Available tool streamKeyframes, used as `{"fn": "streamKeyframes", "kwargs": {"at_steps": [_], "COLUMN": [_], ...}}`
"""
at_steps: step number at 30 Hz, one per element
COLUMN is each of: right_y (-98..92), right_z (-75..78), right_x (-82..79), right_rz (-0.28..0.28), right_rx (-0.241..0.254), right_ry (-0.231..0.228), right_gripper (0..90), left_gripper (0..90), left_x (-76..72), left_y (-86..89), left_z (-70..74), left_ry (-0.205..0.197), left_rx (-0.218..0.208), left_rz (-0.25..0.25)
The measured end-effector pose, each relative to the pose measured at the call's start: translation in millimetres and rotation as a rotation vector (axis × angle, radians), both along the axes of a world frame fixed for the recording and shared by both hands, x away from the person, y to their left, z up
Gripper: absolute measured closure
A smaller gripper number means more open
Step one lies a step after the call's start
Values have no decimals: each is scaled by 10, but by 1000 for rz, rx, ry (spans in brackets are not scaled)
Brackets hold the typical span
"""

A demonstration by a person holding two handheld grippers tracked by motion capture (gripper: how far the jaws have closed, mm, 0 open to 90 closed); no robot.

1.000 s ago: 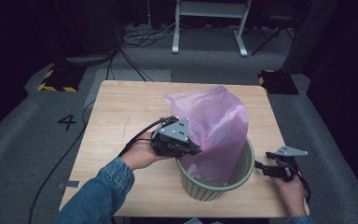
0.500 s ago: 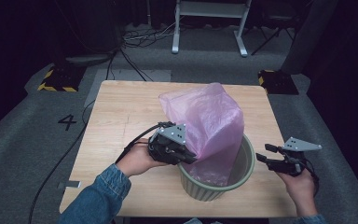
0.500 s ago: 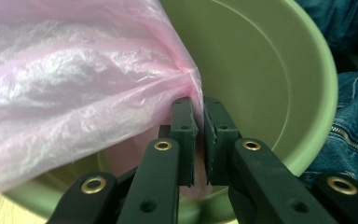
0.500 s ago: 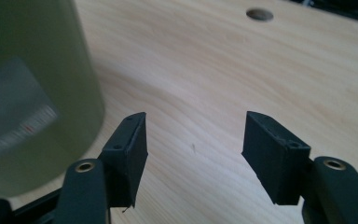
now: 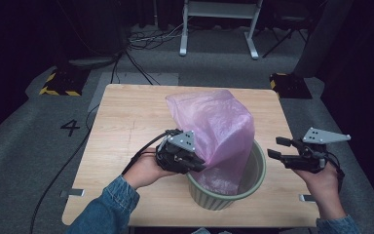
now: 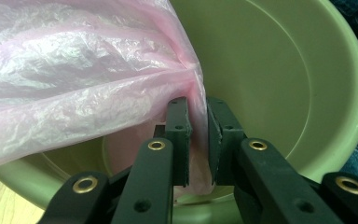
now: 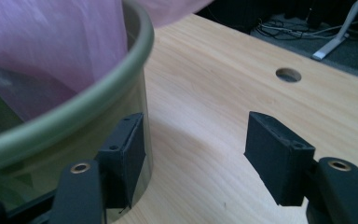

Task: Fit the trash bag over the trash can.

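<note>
- Grey carpet with cables and a painted number is surrounding a wooden table [image 5: 126,126] that is sitting in the middle of the high view.
- Toward the lower middle of that view, a green bin [image 5: 253,183] is standing on the table, near its front edge.
- A pink plastic bag [image 5: 214,126] is billowing up out of the bin, its lower part hanging inside.
- The left gripper [image 5: 195,163] is reaching in from the lower left and meeting the bag at the bin's near-left rim.
- In the left gripper view, a bunched fold of the bag [image 6: 121,70] is sitting between the narrow jaws, which have just been opening slightly; the pads are still pinching the film.
- The right gripper [image 5: 276,148] is hovering at the right of the high view, just beside the bin and clear of it.
- In the right gripper view, its jaws are standing wide with nothing between them, the bin's wall [image 7: 74,116] lying just behind the left jaw.
</note>
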State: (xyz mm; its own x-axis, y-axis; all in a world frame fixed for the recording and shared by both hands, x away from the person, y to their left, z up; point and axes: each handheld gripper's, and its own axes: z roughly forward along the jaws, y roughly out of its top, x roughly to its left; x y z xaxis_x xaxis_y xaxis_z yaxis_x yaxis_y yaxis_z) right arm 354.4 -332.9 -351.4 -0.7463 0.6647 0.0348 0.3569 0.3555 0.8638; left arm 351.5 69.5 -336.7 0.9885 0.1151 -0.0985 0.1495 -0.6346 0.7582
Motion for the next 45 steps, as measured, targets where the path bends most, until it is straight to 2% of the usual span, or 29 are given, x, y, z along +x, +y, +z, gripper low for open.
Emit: {"fn": "streamKeyframes", "kwargs": {"at_steps": [4, 14, 20, 22, 26, 32, 35, 38, 42, 45], "right_y": [61, 280, 433, 488, 545, 632, 662, 682, 700, 693], "right_z": [138, 364, 444, 453, 451, 461, 478, 476, 456, 423], "right_x": [36, 147, 212, 249, 309, 321, 273, 205, 95, 10], "right_rz": [25, 116, 161, 171, 198, 233, 262, 305, 356, 399], "right_rx": [10, 59, 79, 81, 105, 57, 14, -19, -54, -69], "right_ry": [-13, -12, -16, -7, 26, 32, 16, 15, 16, 36], "right_gripper": [373, 356, 355, 379, 492, 737, 841, 874, 879, 879], "left_gripper": [803, 797, 797, 797, 796, 743, 637, 510, 468, 454], "left_x": [-3, -1, -9, -11, -12, -12, -4, 19, 51, 56], "left_y": [17, -1, -21, -25, -24, -9, 16, 74, 142, 177], "left_z": [-12, -26, -31, -33, -33, -32, -22, 11, 54, 89], "left_ry": [5, 12, 13, 15, 16, 20, 31, 28, 29, 22], "left_rx": [-24, -29, -18, -16, -18, -34, -56, -85, -117, -132], "left_rz": [4, 13, 12, 11, 6, 0, 8, 43, 69, 73]}}
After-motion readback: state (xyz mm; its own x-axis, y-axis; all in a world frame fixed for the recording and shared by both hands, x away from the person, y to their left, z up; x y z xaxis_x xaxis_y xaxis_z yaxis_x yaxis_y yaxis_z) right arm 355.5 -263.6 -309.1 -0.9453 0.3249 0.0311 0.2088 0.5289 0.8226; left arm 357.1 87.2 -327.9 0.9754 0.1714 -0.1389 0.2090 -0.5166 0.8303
